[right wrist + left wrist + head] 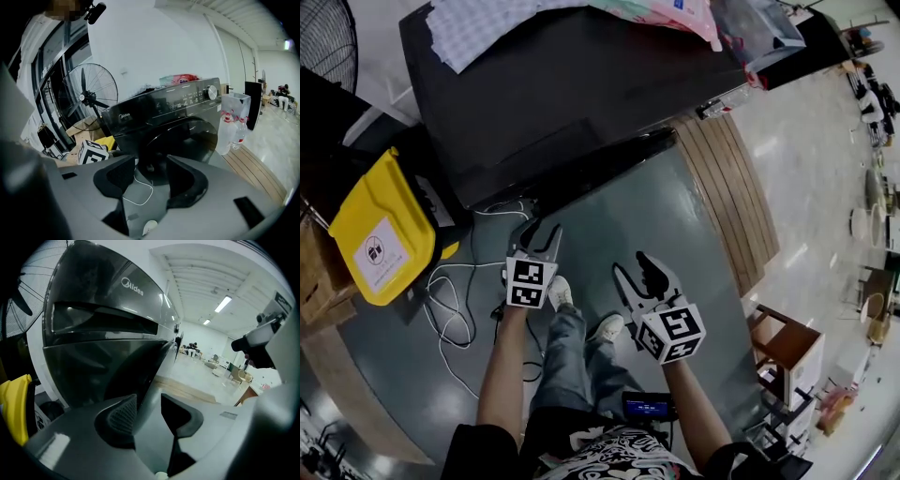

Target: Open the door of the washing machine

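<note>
The black front-loading washing machine (562,94) fills the top of the head view. Its round dark door (600,169) bulges toward me along the machine's front edge. My left gripper (541,230) hovers just in front of the door's left part, jaws open and empty. In the left gripper view the door (117,362) looms close beyond the open left gripper (147,401), under the drawer panel. My right gripper (633,267) hangs farther back, over the floor, also open. The right gripper (151,164) looks at the whole door (187,136) from a distance.
A yellow container (380,230) and a white cable (450,300) lie left of the machine. A wooden platform (727,197) runs along its right side, with water bottles (232,129). A standing fan (91,96) is behind. Cloths (544,19) lie on top. My shoes (581,314) are below the grippers.
</note>
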`<state>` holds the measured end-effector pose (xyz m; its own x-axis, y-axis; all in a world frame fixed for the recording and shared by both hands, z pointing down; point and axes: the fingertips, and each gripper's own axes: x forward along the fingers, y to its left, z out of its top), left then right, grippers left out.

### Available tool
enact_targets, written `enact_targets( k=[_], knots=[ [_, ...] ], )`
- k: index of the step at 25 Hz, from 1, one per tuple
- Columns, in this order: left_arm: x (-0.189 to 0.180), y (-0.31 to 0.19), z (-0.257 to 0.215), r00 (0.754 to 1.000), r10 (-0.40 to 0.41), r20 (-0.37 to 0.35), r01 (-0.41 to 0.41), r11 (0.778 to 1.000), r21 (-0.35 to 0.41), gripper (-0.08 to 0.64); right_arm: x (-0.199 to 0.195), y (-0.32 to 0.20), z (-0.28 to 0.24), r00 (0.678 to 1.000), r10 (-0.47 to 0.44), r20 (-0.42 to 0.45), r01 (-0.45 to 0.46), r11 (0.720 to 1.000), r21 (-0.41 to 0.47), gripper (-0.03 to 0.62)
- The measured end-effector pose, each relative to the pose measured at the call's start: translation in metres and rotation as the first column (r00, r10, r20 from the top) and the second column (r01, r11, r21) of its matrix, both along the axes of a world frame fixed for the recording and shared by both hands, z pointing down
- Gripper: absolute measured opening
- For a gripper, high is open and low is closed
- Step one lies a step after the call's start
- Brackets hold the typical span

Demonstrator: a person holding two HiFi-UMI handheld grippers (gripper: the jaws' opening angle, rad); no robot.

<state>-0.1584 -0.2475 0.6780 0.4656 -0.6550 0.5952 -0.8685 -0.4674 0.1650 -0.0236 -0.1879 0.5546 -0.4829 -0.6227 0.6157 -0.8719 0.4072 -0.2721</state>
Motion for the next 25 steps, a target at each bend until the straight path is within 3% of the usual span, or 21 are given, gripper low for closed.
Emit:
enact_targets(
  k=[4,6,8,12,16,20,25],
  knots=[
    [0.000,-0.021,0.010,1.000,-0.010,0.001,0.010,1.000,0.020,0.187,0.003,0.002,0.018,1.000,0.024,-0.002,-0.024,0.999,-0.032,0.209],
    [0.007,-0.028,0.014,1.000,0.024,0.007,-0.024,0.999,0.022,0.187,0.007,0.007,0.024,0.999,0.040,-0.002,-0.040,0.998,-0.050,0.209],
    [0.015,-0.034,0.019,0.998,0.062,0.016,-0.062,0.998,0.011,0.160,0.012,0.010,0.028,0.999,0.051,-0.004,-0.051,0.997,-0.063,0.209],
    [0.017,-0.036,0.025,1.000,0.025,-0.017,-0.025,0.999,-0.024,0.137,0.021,0.010,0.029,0.997,0.074,0.000,-0.073,0.995,-0.061,0.207],
    [0.028,-0.016,0.027,0.999,0.050,-0.008,-0.050,0.998,-0.030,0.116,0.028,0.006,0.024,0.995,0.095,0.007,-0.095,0.995,-0.042,0.206],
    [0.067,0.035,0.027,0.984,0.176,-0.032,-0.178,0.980,-0.083,0.094,0.031,0.004,0.026,0.993,0.121,-0.003,-0.121,0.991,-0.062,0.206],
    [0.129,0.088,0.027,0.931,0.361,-0.055,-0.365,0.924,-0.117,0.107,0.050,-0.003,0.046,0.976,0.208,-0.067,-0.214,0.971,-0.103,0.206]
  ],
)
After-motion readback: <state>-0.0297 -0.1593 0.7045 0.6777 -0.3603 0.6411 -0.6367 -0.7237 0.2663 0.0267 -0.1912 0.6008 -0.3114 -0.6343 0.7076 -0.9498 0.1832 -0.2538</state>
